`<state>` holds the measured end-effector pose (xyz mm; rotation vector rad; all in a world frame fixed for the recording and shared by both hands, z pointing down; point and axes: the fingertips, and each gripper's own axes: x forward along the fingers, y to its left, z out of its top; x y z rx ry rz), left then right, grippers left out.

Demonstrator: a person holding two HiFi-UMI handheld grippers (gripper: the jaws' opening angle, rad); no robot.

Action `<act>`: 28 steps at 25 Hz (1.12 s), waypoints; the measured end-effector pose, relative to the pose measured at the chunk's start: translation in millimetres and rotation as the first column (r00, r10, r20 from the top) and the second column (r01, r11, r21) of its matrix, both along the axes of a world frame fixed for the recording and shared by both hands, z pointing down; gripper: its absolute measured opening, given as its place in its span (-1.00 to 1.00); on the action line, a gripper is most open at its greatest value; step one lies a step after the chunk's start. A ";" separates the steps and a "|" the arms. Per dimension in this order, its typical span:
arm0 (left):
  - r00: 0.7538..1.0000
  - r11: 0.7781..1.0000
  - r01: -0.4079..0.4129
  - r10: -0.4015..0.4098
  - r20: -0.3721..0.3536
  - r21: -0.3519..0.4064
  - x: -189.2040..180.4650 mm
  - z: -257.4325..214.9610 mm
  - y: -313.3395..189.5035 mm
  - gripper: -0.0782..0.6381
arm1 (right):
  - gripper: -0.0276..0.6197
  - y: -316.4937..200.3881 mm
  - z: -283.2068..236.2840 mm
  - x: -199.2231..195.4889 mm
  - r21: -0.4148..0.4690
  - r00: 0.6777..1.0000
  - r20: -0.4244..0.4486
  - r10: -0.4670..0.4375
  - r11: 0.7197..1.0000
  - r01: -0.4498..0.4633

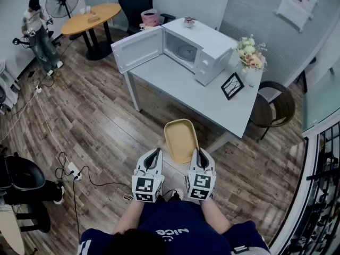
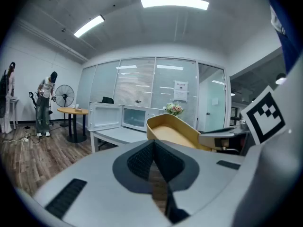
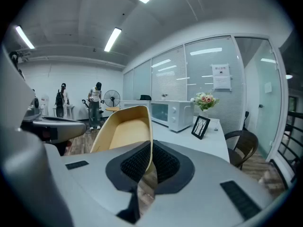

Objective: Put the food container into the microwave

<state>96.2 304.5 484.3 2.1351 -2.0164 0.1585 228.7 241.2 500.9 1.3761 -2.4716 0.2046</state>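
The food container (image 1: pixel 180 139) is a shallow yellow tray held in the air in front of the person, short of the grey table (image 1: pixel 175 86). My right gripper (image 1: pixel 199 153) is shut on its right rim; the rim runs between the pads (image 3: pixel 142 162) in the right gripper view, with the container (image 3: pixel 124 129) stretching ahead. My left gripper (image 1: pixel 156 153) is shut with nothing in it, just left of the tray; its pads (image 2: pixel 144 157) meet, and the container (image 2: pixel 176 132) shows to the right. The white microwave (image 1: pixel 199 49) stands on the table with its door (image 1: pixel 137 49) swung open to the left.
A flower bouquet (image 1: pixel 251 52) and a black picture frame (image 1: pixel 232 85) stand on the table right of the microwave. A brown chair (image 1: pixel 276 108) is at the table's right end. Far left are a round yellow table (image 1: pixel 90 17), a fan (image 1: pixel 61 1) and a standing person (image 1: pixel 37 33). Cables lie on the floor (image 1: pixel 69 169).
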 end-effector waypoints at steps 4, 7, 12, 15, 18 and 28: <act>1.000 1.000 -0.010 0.010 -0.004 -0.010 -1.1 3.4 3.3 -0.78 | -0.83 3.7 -1.8 -4.5 -0.005 0.999 0.051 -0.014 1.000 0.014; 1.000 1.000 -0.014 0.014 -0.003 -0.011 -1.3 4.3 4.3 -0.77 | -0.83 5.8 -4.1 -6.0 0.006 0.998 0.051 -0.027 1.000 0.027; 1.000 1.000 -0.017 0.017 -0.003 -0.012 -3.6 4.1 4.1 -0.78 | -0.83 5.7 -7.5 -6.5 0.020 0.998 0.059 -0.017 1.000 0.016; 1.000 1.000 -0.023 0.023 -0.015 -0.002 -9.4 1.5 6.1 -0.77 | -0.83 5.2 -7.5 -9.1 0.016 0.998 0.062 0.005 1.000 -0.005; 0.996 0.997 -0.078 0.080 -0.051 0.026 -10.8 -2.5 6.3 -0.65 | -0.82 4.6 -6.4 -14.7 0.017 0.998 0.063 0.021 1.000 -0.022; 0.983 0.985 -0.163 0.167 -0.077 0.061 -51.1 -1.3 14.0 0.37 | -0.82 17.2 -2.4 -60.0 0.025 0.997 0.044 0.067 0.997 -0.068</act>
